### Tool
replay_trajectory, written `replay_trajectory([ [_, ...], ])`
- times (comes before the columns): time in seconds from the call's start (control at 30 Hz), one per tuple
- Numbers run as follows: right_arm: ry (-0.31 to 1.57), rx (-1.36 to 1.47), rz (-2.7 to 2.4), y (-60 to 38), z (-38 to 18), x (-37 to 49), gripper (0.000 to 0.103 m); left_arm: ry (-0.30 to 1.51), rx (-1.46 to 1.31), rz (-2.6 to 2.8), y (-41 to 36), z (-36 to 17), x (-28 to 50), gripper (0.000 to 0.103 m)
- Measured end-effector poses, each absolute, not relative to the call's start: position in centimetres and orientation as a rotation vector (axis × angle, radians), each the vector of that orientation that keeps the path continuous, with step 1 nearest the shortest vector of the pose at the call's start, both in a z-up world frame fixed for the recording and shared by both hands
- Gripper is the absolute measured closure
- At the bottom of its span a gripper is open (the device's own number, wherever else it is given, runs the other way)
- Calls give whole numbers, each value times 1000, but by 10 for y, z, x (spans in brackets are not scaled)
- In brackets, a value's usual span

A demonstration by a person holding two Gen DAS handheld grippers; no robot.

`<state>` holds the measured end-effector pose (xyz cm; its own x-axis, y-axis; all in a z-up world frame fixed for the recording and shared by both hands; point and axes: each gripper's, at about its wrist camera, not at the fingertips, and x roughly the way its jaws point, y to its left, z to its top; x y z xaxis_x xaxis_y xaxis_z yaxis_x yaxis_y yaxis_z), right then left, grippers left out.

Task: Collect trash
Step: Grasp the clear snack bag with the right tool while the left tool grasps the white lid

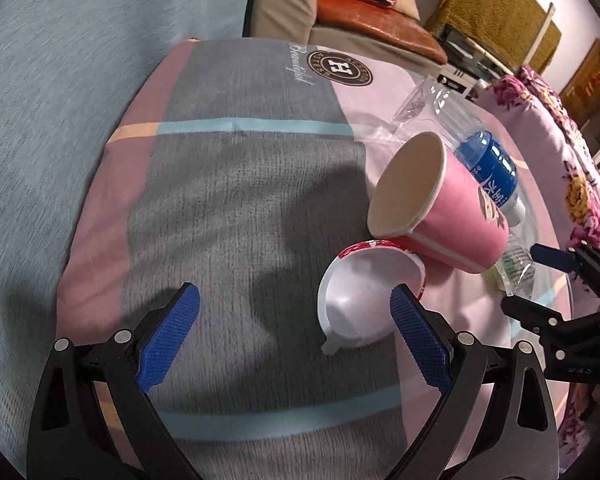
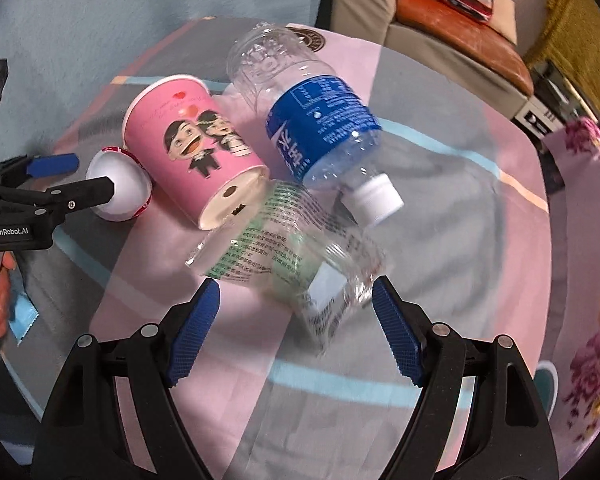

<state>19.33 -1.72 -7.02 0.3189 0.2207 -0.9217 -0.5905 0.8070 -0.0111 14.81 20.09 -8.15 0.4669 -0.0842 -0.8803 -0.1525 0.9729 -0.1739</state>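
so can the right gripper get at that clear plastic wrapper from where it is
Probably yes. The right gripper is open, with the clear plastic wrapper just ahead of its fingertips and nothing lying on top. The pink paper cup and water bottle sit beyond it.

A: My left gripper [image 1: 294, 308] hangs with jaws wide; the small white plastic cup [image 1: 358, 300] lies just beside its right finger.

B: I see the pink paper cup [image 1: 432, 204] tipped over, touching it.

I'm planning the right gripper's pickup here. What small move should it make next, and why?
Probably ease the right gripper down and forward until its open jaws straddle the clear wrapper, then close. The wrapper lies nearest, partly between the fingertips, but nothing is gripped yet; the bottle and pink cup lie beyond.
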Motion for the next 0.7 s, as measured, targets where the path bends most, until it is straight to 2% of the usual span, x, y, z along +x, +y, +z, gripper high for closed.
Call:
replay_trajectory([
  [0.07,1127,-380,567,-15,-74,196,28,1089,-225,35,199,-83,151,13],
  [0.17,1121,-375,589,-13,-77,199,29,1088,-178,38,192,-85,156,26],
  [0.27,1119,-380,604,-10,-81,198,44,1080,-139,40,185,-84,157,46],
  [0.33,1101,-396,597,-9,-80,195,63,1074,-124,45,181,-84,156,67],
  [0.43,1103,-368,604,-11,-76,193,65,1070,-146,47,180,-83,154,85],
  [0.53,1100,-328,596,-17,-70,187,65,1065,-165,55,180,-82,149,90],
  [0.7,1107,-263,584,-29,-58,176,65,1059,-179,51,173,-76,134,90],
])
